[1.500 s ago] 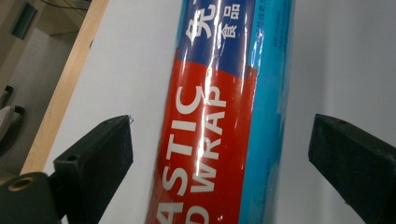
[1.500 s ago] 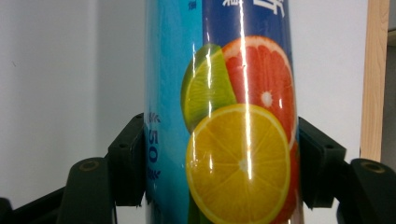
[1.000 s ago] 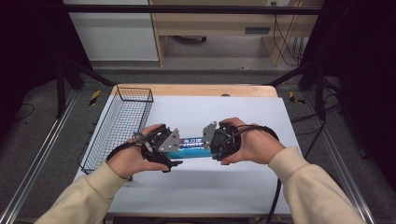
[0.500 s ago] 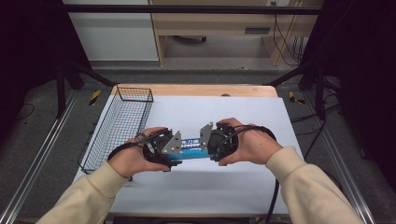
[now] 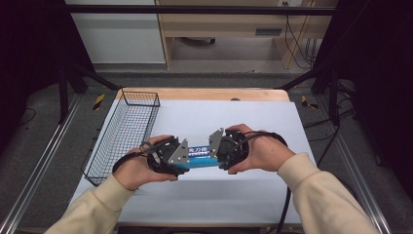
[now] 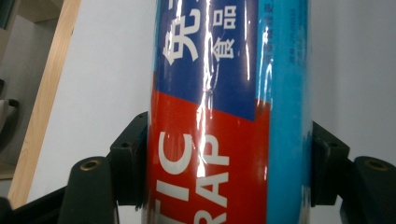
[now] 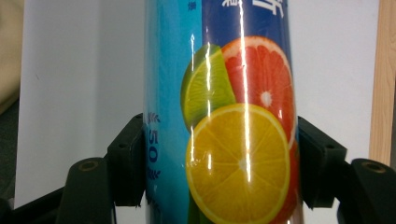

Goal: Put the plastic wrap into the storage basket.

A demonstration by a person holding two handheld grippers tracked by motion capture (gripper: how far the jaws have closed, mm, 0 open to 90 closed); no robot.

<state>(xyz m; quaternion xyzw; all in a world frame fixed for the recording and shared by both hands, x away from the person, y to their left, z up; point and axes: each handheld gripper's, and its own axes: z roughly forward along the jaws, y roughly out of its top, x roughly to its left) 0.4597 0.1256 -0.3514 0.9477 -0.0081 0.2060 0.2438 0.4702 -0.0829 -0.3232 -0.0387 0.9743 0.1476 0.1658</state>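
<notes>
- High view: a long box of plastic wrap (image 5: 198,155) sits at the centre of the frame, just above the white bench (image 5: 234,117). Its long axis runs left to right across the picture, level with the bench edge. The left tongs (image 5: 181,157) grip its left end and the right tongs (image 5: 217,150) grip its right end, so the box bridges the gap between the two hands and neither hand is nearer than the other. A wire basket (image 5: 127,134) stands at the left of the frame, just beyond the left hand and apart from the box.
- Left gripper view: the box (image 6: 224,121) runs up the middle of the frame, straight away from the camera, its red and blue label facing out. The left tongs (image 6: 229,170) have just been closing, and the two black jaws now press on its two long sides, clamped on the box.
- Right gripper view: the box (image 7: 229,116) again runs straight up the frame, here with printed citrus slices. The right tongs (image 7: 219,168) are closed on it, a jaw against each side.
- Judgement: any carry toward the basket would need both hands moving left together, keeping the box level.
</notes>
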